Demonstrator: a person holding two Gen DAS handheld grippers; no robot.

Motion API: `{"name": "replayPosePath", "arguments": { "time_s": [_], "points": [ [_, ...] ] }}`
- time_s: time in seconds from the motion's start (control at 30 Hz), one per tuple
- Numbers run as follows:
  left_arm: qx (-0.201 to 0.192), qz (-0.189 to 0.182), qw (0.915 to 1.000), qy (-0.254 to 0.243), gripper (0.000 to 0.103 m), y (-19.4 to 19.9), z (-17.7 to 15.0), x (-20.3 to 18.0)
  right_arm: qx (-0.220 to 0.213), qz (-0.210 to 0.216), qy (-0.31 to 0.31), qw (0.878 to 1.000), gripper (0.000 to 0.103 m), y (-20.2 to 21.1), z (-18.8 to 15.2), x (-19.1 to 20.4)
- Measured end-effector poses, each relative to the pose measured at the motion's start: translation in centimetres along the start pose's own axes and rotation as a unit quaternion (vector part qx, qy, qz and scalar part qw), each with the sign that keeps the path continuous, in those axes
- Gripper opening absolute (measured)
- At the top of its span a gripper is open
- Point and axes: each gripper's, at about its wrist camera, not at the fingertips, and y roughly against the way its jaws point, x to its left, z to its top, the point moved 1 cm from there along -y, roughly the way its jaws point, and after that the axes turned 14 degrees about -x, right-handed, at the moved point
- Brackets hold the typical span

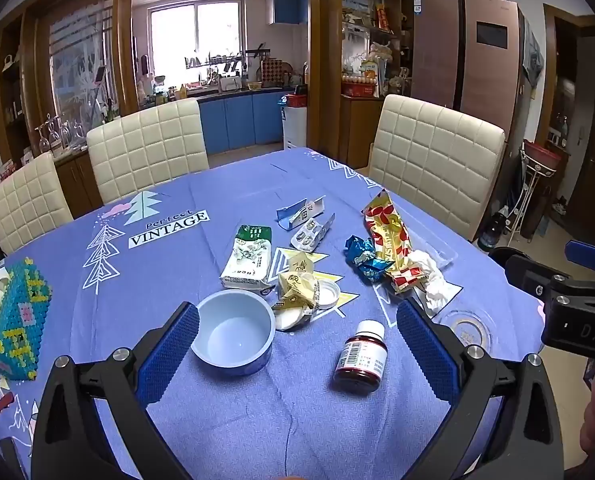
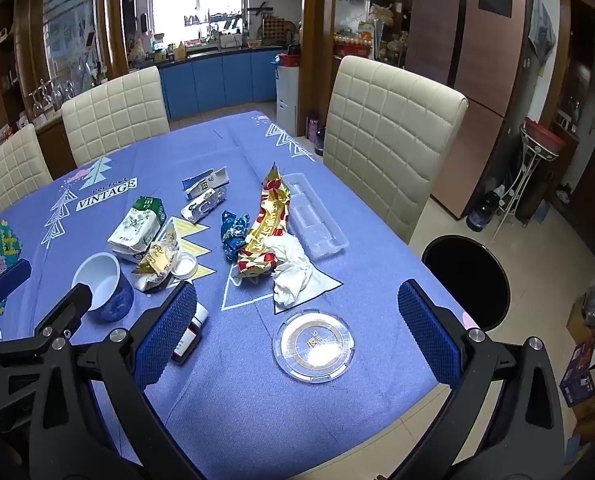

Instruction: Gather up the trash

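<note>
**A:** I've got both tools hovering over the blue patterned tablecloth surface (image 1: 225, 420). My left gripper (image 1: 297, 344) has its jaws spread wide apart, nothing between the pads. Right gripper (image 2: 297, 328), same story: wide apart, empty.

**B:** Where's the trash?

**A:** Scattered mid-surface. A red-and-gold foil snack wrapper (image 1: 389, 240) lies touching a crumpled white tissue (image 1: 431, 280), with a crinkled blue foil wrapper (image 1: 367, 258) just beside it. Further left, a green-and-white soft tissue pack (image 1: 247, 260) and a crumpled yellow paper wrapper (image 1: 295, 288).

**B:** Anything in my way?

**A:** Between my left fingers, a pale blue round bowl (image 1: 235, 332) sits right against the left-hand pad, and a small dark red bottle with a white cap (image 1: 361, 356) stands nearer the right-hand pad. A beaded turquoise tissue box (image 1: 11, 316) is well off to the left. Cream quilted chairs (image 1: 433, 160) ring the far edge.

**B:** What does the right camera add?

**A:** A black round bin (image 2: 467, 280) on the floor just beside the surface's edge; the left view misses it. It also shows a clear plastic tray (image 2: 317, 220) behind the snack wrapper, and a clear round lid (image 2: 313, 346) lying flat between my right fingers. That bottle is half hidden there behind the left-hand finger.
</note>
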Motion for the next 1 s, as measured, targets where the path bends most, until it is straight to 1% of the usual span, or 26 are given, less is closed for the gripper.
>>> {"name": "replayPosePath", "arguments": {
  "time_s": [1.0],
  "points": [
    [0.0, -0.003, 1.0, 0.0, 0.097, -0.07, 0.02, -0.24, 0.0, 0.001, 0.001, 1.0, 0.1, -0.19, 0.11, 0.08]
  ]
}}
